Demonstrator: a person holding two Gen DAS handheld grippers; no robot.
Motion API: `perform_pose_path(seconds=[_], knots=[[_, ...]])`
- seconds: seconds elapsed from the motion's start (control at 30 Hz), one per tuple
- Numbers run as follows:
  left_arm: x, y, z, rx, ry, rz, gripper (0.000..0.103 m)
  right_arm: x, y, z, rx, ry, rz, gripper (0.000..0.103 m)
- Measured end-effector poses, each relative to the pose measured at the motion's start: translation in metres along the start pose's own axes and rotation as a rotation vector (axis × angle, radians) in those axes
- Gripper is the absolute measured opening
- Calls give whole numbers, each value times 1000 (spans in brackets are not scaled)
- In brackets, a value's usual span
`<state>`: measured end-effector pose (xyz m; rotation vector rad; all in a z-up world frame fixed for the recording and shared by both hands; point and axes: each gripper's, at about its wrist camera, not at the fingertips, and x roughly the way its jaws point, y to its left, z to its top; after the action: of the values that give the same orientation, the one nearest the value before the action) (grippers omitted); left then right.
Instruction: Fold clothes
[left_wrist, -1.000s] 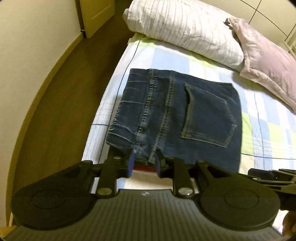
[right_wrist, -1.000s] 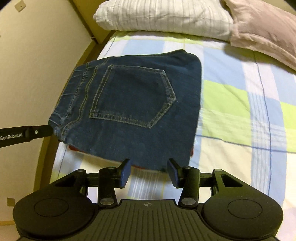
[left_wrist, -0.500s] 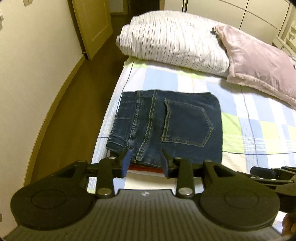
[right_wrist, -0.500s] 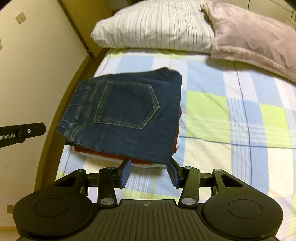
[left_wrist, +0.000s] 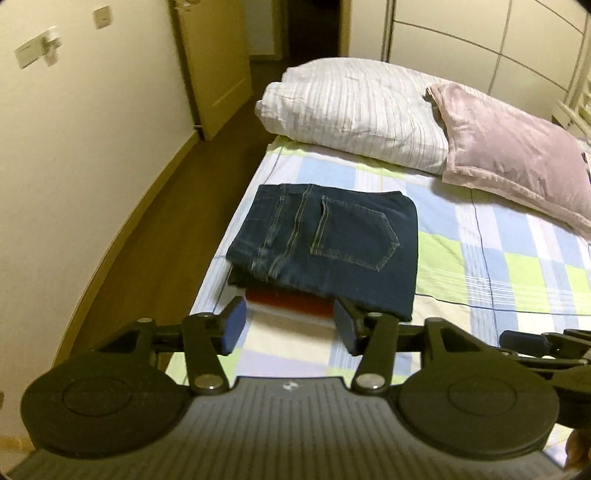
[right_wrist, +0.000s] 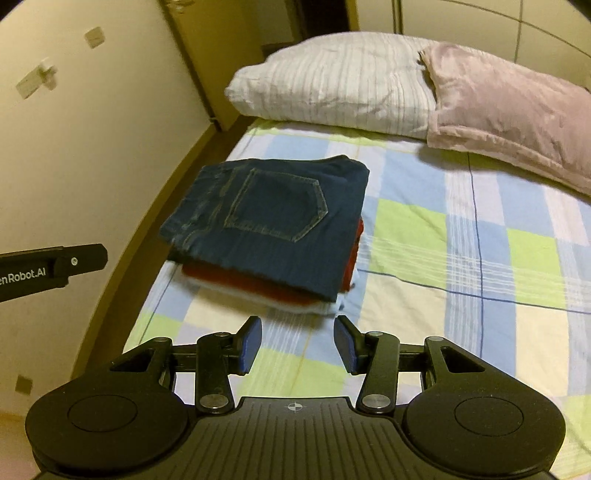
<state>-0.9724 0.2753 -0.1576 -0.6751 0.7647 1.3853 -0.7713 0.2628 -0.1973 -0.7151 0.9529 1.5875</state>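
Note:
Folded dark blue jeans, back pocket up, top a small stack near the bed's left edge. Under them lie a folded red garment and a white one. My left gripper hovers above and in front of the stack, its jaws opening, nothing between them. My right gripper is open and empty, also short of the stack over the checked sheet. The left gripper's side shows at the left edge of the right wrist view.
A striped white pillow and a pink pillow lie at the head of the bed. A wooden floor strip and a cream wall run along the bed's left side, with a door beyond.
Both grippers have pulled back and up from the jeans, so the stack looks smaller and farther. The left gripper's jaws, close together at the jeans' near edge before, have spread wide.

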Motion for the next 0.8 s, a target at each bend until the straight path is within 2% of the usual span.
perform_pose_path(seconds=[0.4,0.5,0.53,0.67,0.8], knots=[[-82,-27,-91,-56,9,47,59,-77,-17,-82,-43,-55,1,47],[-97,-31,-108,-61,9,81,62,-91,-18,-103,-33,-63,5,47],[-102,-32,-112,-58,4,91,67,-95,-17,-107,-33,-71,0,47],[-119,-36,-119,-24,-51,126,70,-112,-10,-117,-42,-123,-10,47],[-125,-35,-116,-5,-78,91,71,-122,-7,-119,-8,-150,-31,47]])
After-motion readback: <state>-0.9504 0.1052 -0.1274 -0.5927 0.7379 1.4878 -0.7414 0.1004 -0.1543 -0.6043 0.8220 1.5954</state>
